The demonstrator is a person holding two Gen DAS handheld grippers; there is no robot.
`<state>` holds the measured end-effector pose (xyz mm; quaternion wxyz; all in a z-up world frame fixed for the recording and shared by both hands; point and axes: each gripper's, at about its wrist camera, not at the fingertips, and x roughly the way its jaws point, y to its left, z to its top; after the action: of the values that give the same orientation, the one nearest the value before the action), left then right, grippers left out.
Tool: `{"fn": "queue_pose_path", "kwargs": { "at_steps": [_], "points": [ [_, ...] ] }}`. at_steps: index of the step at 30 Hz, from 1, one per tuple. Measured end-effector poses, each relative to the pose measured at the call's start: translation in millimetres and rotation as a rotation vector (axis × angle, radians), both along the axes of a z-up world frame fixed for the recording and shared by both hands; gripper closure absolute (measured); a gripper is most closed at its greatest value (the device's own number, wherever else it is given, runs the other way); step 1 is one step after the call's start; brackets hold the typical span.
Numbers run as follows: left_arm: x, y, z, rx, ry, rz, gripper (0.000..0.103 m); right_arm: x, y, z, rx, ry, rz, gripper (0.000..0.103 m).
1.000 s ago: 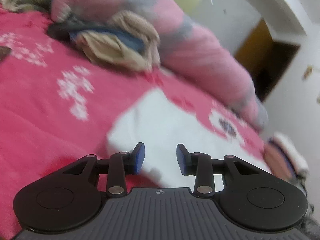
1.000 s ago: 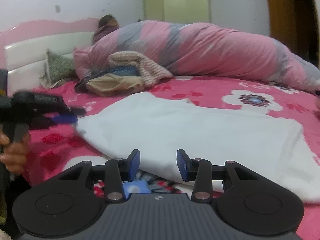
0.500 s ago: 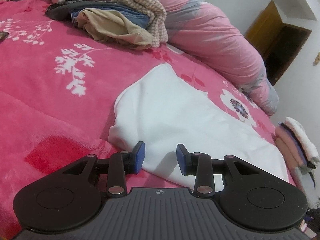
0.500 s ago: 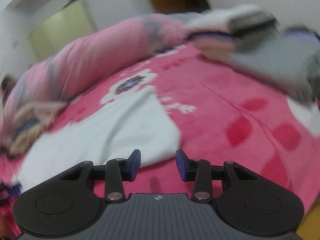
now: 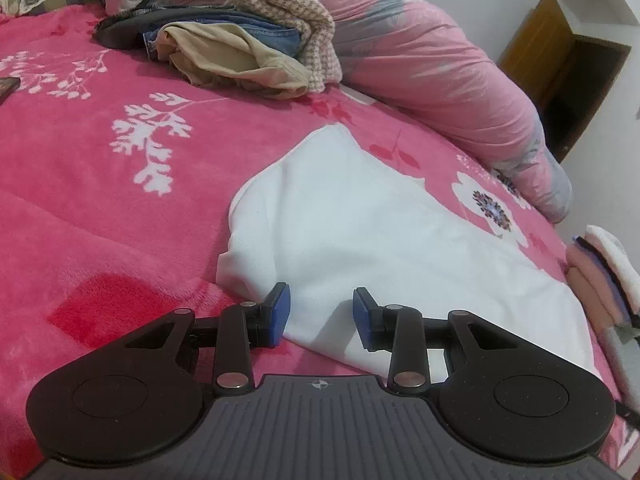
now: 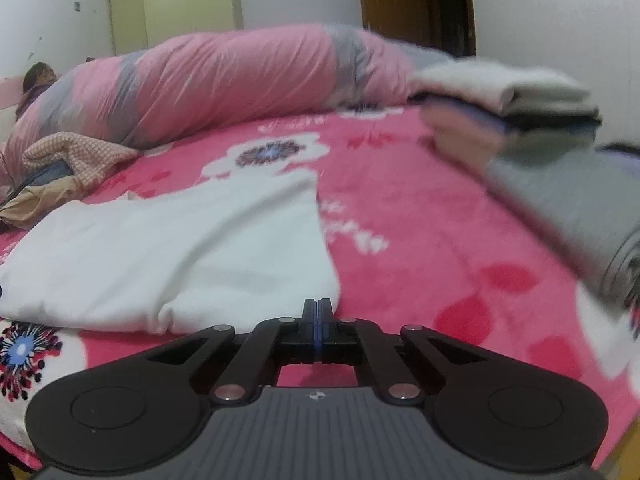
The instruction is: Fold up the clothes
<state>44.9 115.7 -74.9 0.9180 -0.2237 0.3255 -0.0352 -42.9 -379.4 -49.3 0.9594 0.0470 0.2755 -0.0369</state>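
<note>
A white garment [image 5: 360,224] lies spread flat on the pink floral blanket [image 5: 100,208]. My left gripper [image 5: 321,312] hovers open over the garment's near left edge; the cloth lies under the gap and neither blue pad presses on it. In the right wrist view the same white garment [image 6: 172,248] stretches away to the left. My right gripper [image 6: 318,306] has its jaws together at the garment's near right corner, and the tips appear to pinch the cloth's edge.
A heap of unfolded clothes [image 5: 240,48] sits at the back of the bed beside a rolled pink and grey duvet [image 5: 432,64]. A stack of folded clothes [image 6: 508,108] and a grey folded piece [image 6: 568,208] lie to the right. A person [image 6: 36,80] is at the headboard.
The right gripper has swung from the garment's left part to its right corner, and its jaws have gone from apart to together. The left gripper has stayed over the left edge, still open.
</note>
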Motion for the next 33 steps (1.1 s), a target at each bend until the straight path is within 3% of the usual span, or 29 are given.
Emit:
{"fn": "queue_pose_path", "kwargs": {
  "at_steps": [3, 6, 7, 9, 13, 14, 16, 18, 21, 27, 30, 33],
  "points": [
    [0, -1, 0, 0.01, 0.001, -0.001, 0.068, 2, -16, 0, 0.057, 0.026, -0.006, 0.103],
    [1, -1, 0, 0.011, 0.002, -0.002, 0.068, 5, -45, -10, 0.283, 0.07, -0.038, 0.097],
    [1, -1, 0, 0.012, 0.002, -0.002, 0.068, 6, -54, -14, 0.367, 0.084, -0.034, 0.093],
    [1, -2, 0, 0.015, 0.004, -0.003, 0.068, 6, -67, -19, 0.49, 0.08, -0.041, 0.069],
    [2, -4, 0, 0.025, 0.005, -0.003, 0.068, 13, -74, -23, 0.548, 0.085, -0.014, 0.069],
    [2, -4, 0, 0.027, 0.005, -0.002, 0.068, 16, -70, -23, 0.54, 0.094, 0.01, 0.069],
    [2, -5, -1, 0.03, 0.005, -0.001, 0.068, 21, -59, -23, 0.493, 0.112, 0.063, 0.086],
    [2, -6, -1, 0.034, 0.004, 0.0, 0.068, 21, -44, -18, 0.36, 0.108, 0.081, 0.096],
    [2, -6, 0, 0.041, 0.004, -0.002, 0.068, 19, -34, -1, 0.233, 0.073, 0.098, 0.099],
    [4, -6, 0, 0.049, 0.002, -0.01, 0.068, 27, -36, 0, 0.077, 0.103, 0.097, 0.103],
    [5, -6, 0, 0.056, 0.002, -0.016, 0.068, 26, -41, 3, 0.088, 0.096, 0.111, 0.103],
    [5, -7, -1, 0.056, 0.001, -0.017, 0.068, 25, -31, -2, 0.0, 0.118, 0.127, 0.103]
  ]
}}
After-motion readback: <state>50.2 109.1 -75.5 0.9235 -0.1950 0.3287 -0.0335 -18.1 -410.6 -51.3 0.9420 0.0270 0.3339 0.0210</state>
